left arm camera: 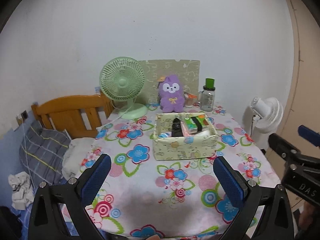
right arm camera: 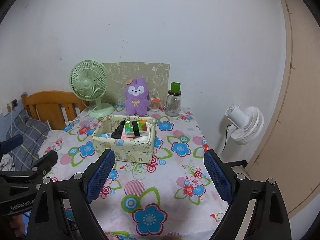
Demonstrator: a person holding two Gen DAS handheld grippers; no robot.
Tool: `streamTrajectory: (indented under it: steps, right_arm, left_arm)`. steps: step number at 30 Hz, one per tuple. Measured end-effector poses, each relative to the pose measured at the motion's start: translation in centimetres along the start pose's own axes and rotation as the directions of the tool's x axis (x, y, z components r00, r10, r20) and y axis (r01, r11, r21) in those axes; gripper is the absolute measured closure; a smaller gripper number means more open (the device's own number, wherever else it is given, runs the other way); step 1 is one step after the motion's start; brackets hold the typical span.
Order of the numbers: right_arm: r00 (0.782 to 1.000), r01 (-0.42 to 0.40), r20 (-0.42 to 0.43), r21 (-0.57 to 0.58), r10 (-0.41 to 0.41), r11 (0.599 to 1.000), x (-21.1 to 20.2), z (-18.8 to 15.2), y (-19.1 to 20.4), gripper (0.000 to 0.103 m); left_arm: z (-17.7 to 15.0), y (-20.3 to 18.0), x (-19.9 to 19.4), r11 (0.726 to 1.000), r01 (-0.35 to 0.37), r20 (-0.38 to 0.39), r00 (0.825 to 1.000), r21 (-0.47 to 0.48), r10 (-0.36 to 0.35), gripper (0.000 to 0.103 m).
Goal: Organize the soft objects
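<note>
Both the left gripper [left arm camera: 162,177] and right gripper [right arm camera: 159,173] hover with jaws wide and empty, short of the fabric box [left arm camera: 185,147]. Behind the box, the purple plush toy [left arm camera: 171,97] sits upright, beside the green fan [left arm camera: 122,84].

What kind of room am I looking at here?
Most likely a small bedroom at home. A wooden bed headboard with a plaid pillow stands beside a table under a flowered tablecloth, which holds a purple plush toy and a green desk fan.
</note>
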State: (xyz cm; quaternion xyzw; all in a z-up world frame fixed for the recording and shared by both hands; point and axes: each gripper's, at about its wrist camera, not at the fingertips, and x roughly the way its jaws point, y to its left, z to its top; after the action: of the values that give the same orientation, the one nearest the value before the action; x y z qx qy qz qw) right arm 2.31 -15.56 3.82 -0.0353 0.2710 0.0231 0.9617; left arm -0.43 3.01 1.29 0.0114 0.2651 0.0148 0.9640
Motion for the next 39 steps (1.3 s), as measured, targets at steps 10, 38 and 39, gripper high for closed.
streamTrajectory:
  steps: [10, 38, 39]
  right_arm:
    - [1.000, -0.001, -0.011, 0.023, 0.001, 1.000, 0.2, -0.3, -0.6, 0.011]
    - [0.999, -0.038, -0.002, 0.055, 0.038, 0.998, 0.5, -0.4, -1.3, 0.011]
    - [0.999, -0.041, 0.000, 0.060, 0.041, 0.997, 0.5, -0.4, -1.4, 0.011]
  left_arm:
    - [0.2, -0.4, -0.4, 0.999, 0.039, 0.009, 0.999, -0.016, -0.039, 0.000]
    - [0.4, -1.0, -0.6, 0.999, 0.030, 0.014, 0.999, -0.023, -0.030, 0.000]
    - [0.4, -1.0, -0.6, 0.999, 0.032, 0.015, 0.999, -0.022, -0.031, 0.000]
